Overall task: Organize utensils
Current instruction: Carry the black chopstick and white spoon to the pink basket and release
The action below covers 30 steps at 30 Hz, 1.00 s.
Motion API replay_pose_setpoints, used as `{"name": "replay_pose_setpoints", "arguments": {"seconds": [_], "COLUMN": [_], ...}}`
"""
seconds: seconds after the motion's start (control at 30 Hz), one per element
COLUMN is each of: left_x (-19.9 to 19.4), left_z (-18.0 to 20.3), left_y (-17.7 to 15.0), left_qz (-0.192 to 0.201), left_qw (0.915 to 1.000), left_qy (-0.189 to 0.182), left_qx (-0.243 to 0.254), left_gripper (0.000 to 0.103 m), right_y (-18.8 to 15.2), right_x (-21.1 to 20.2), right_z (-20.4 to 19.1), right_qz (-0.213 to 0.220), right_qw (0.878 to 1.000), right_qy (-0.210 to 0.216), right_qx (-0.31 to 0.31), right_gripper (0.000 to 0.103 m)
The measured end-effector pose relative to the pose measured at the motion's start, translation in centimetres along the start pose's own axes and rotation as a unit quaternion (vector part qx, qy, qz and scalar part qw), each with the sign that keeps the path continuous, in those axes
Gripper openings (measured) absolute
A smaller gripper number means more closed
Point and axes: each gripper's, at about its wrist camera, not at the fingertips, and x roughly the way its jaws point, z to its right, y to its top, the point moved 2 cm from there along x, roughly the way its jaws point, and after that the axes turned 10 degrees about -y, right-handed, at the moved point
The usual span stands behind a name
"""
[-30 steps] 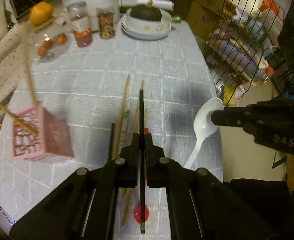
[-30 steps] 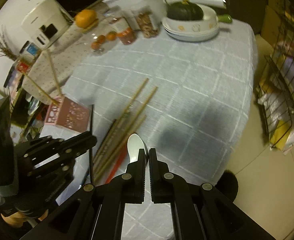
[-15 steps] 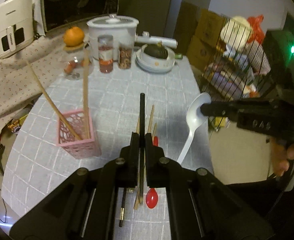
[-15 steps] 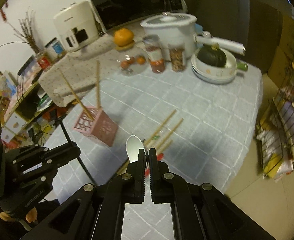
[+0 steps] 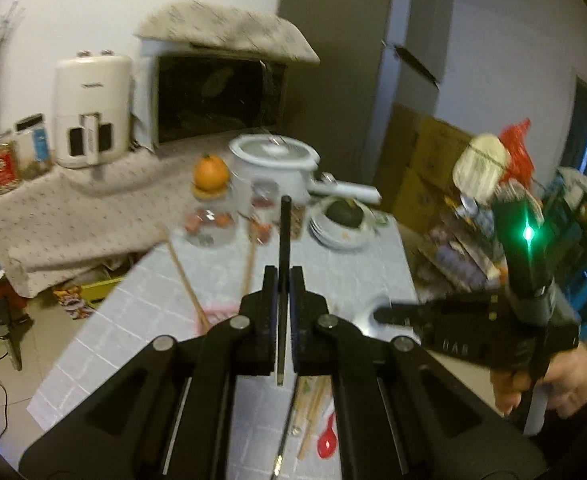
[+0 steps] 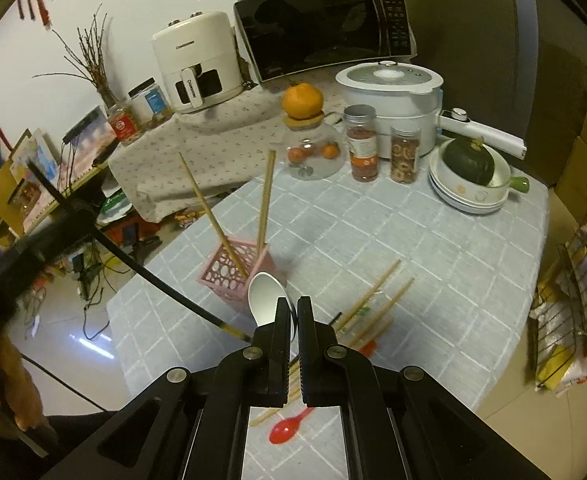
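A: Left gripper [image 5: 280, 300] first: jaws pressed onto 1 black chopstick [image 5: 283, 240], held up in the air, tip pointing out past the fingers and a short tail hanging behind them

B: And the right gripper [image 6: 292, 322]? Jaws pinched on the handle of 1 white spoon [image 6: 267, 298], bowl forward, hovering just beside the pink basket [image 6: 235, 270]

A: I'd judge that chopstick light, stiff and slick. A grip near the middle, as here, should keep it from swinging

B: The spoon looks like light plastic, smooth too. Holding low on the handle leaves the bowl free, but it could twist in the pads

A: Count the basket: 2 wooden chopsticks [image 6: 265, 200] standing in it, both leaning

B: On the grey checked tablecloth [image 6: 433, 260], loose wooden chopsticks [image 6: 373, 294] in a fan; I make out 3 or so, though the gripper hides part of the pile

A: Plus 1 red spoon [image 6: 289, 426] lying near the table edge. In the left view, 1 more dark stick [image 5: 285, 432] lies beside it

B: So both hands are loaded, and the basket is the likely drop
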Motion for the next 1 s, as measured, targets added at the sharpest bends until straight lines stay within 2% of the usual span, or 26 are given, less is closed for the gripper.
{"name": "replay_pose_setpoints", "arguments": {"seconds": [0.27, 0.5, 0.6, 0.87, 1.0], "left_x": [-0.8, 0.8, 2.1, 5.4, 6.7], "left_z": [-2.8, -4.6, -5.4, -7.9, -8.6], "left_y": [0.8, 0.5, 0.2, -1.1, -1.7], "left_qz": [0.055, 0.060, 0.048, -0.001, -0.020], "left_qw": [0.9972, 0.9949, 0.9943, 0.9922, 0.9906], "left_qy": [0.039, 0.070, 0.086, 0.086, 0.094], "left_qx": [-0.032, -0.042, -0.042, -0.090, -0.097], "left_gripper": [0.006, 0.006, 0.006, 0.006, 0.006], "right_y": [1.2, 2.1, 2.2, 2.7, 3.1], "right_x": [0.7, 1.4, 1.6, 1.7, 1.8], "right_z": [-1.7, -2.3, -2.3, -1.3, -1.2], "right_qz": [0.014, 0.023, 0.026, 0.057, 0.072], "right_qw": [1.000, 1.000, 0.999, 0.998, 0.997], "right_qy": [0.010, 0.012, 0.008, 0.000, 0.000], "right_qx": [0.005, 0.014, 0.016, 0.035, 0.036], "right_gripper": [0.003, 0.003, 0.003, 0.003, 0.003]}}
